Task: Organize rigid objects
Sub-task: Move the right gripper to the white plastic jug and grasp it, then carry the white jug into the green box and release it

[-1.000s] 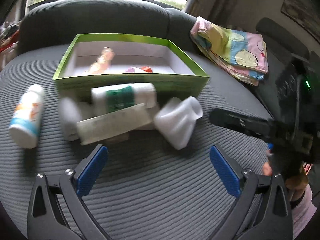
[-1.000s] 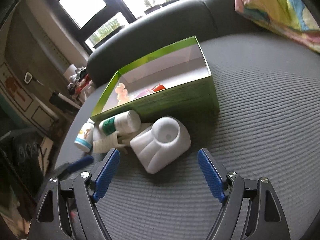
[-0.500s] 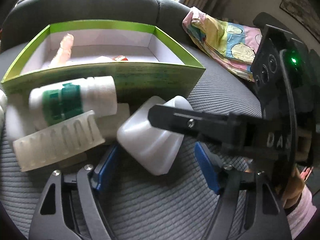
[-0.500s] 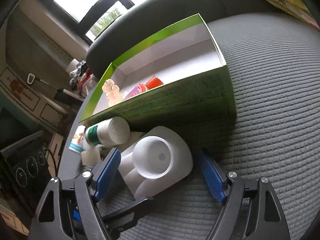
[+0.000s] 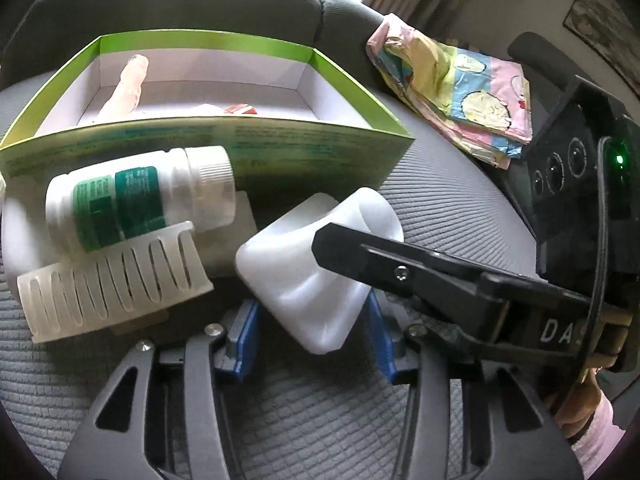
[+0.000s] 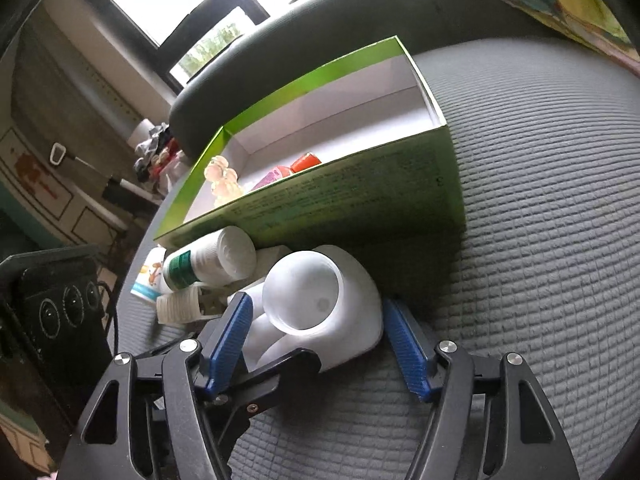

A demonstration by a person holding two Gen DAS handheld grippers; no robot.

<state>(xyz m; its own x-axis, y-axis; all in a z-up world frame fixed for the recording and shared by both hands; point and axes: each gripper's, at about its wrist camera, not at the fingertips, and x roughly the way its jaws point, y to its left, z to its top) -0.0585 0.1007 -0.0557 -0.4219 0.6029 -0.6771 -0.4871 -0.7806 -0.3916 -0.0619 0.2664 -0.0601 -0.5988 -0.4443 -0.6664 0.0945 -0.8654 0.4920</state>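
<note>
A white plastic holder with a round cup (image 5: 308,276) (image 6: 320,312) lies on the grey seat in front of the green box (image 5: 208,148) (image 6: 352,200). My left gripper (image 5: 312,332) has narrowed around its near end, its blue pads at both sides. My right gripper (image 6: 320,336) straddles the same holder from the other side, and its finger (image 5: 400,268) crosses over the holder. A white bottle with a green label (image 5: 136,196) (image 6: 208,260) and a white slotted piece (image 5: 108,284) lie left of the holder.
The box holds a pale figurine (image 6: 222,180) and small red and pink items (image 6: 288,168). A small bottle with a blue band (image 6: 148,276) lies further left. A colourful folded cloth (image 5: 452,88) lies on the seat to the right.
Both grippers moved forward onto the white holder and narrowed around it. The left gripper also shifted right, away from the bottles.
</note>
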